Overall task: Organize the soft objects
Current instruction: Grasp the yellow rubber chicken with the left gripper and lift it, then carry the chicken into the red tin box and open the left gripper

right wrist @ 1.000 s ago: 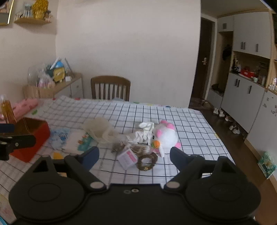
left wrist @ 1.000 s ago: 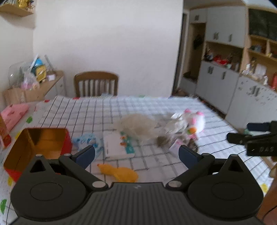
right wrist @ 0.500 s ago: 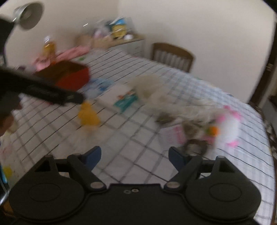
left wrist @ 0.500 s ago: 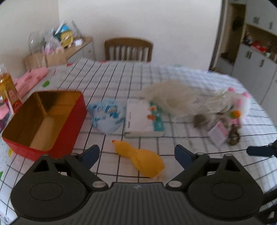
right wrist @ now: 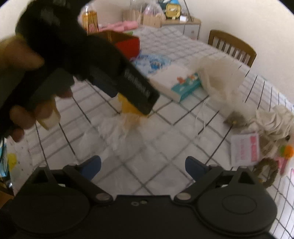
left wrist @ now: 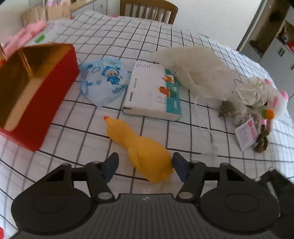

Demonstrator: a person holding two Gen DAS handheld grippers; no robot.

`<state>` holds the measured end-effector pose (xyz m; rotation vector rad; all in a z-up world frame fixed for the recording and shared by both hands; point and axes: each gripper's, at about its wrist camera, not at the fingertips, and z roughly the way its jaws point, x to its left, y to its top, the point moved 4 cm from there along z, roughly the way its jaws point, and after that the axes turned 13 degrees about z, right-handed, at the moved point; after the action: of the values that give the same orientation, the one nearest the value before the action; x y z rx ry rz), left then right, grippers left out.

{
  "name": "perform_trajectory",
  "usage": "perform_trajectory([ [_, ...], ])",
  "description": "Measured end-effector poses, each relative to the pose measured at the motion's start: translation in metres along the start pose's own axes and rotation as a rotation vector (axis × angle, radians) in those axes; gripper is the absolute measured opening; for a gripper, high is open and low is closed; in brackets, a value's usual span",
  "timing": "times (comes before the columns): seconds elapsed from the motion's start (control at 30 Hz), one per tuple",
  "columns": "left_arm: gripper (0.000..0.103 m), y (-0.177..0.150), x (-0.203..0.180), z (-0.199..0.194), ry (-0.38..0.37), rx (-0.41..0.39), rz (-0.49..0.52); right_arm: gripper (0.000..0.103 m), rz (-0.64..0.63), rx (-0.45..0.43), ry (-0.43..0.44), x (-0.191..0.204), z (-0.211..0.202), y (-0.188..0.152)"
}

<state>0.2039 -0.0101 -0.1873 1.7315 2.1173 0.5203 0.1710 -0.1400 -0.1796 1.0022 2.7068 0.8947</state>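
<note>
A yellow soft chicken toy (left wrist: 141,145) lies on the checked tablecloth (left wrist: 77,132). My left gripper (left wrist: 145,162) is open, its jaws on either side of the toy's rear end; the right pad touches it, the left stands apart. An open red tin box (left wrist: 31,88) stands at the left. My right gripper (right wrist: 143,165) is open and empty above the cloth. In the right wrist view the left gripper's body (right wrist: 88,62) hides most of the yellow toy (right wrist: 128,108).
A blue child's mask (left wrist: 104,80), a white tissue pack (left wrist: 154,90), a white mesh bag (left wrist: 198,69) and a white-pink plush (left wrist: 272,104) with small sachets (left wrist: 246,134) lie across the table. A wooden chair (left wrist: 148,9) stands behind it.
Both grippers tilted down and moved toward the table. My left gripper came down over the yellow toy and narrowed around it. My right gripper swung left, bringing the left gripper into its view.
</note>
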Motion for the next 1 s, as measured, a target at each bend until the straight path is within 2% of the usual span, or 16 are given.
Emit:
perform_trajectory([
  [0.03,0.056,0.001,0.0,0.001,-0.007,0.001,-0.006,0.087,-0.002,0.009,-0.008,-0.002,0.004,-0.001],
  [0.1,0.046,0.002,-0.001,0.002,-0.037,0.003,-0.016,0.084,0.013,0.012,0.011,-0.004,0.003,-0.001],
  [0.17,0.043,0.003,-0.001,0.001,-0.042,0.001,-0.025,0.079,0.01,0.005,0.019,-0.004,0.001,-0.003],
  [0.3,0.036,0.004,0.004,0.0,-0.056,-0.001,-0.053,0.055,-0.012,-0.005,0.037,-0.002,-0.001,-0.004],
  [0.33,0.035,0.004,0.006,0.0,-0.063,-0.003,-0.066,0.046,-0.016,-0.01,0.039,0.0,-0.003,-0.005],
  [0.37,0.034,0.004,0.008,0.0,-0.069,-0.005,-0.075,0.041,-0.018,-0.012,0.04,0.0,-0.004,-0.005],
  [0.43,0.034,0.003,0.011,-0.001,-0.075,-0.011,-0.089,0.013,-0.015,-0.013,0.033,0.001,-0.006,-0.004],
  [0.47,0.034,0.003,0.011,-0.003,-0.076,-0.015,-0.091,0.008,-0.009,-0.008,0.031,0.0,-0.006,-0.004],
  [0.57,0.032,0.002,0.013,-0.007,-0.07,-0.027,-0.088,0.004,0.014,-0.01,0.038,-0.003,-0.01,-0.003],
  [1.0,0.032,-0.002,0.021,-0.056,-0.043,-0.126,-0.021,0.004,0.106,-0.113,0.006,-0.021,-0.058,0.008],
])
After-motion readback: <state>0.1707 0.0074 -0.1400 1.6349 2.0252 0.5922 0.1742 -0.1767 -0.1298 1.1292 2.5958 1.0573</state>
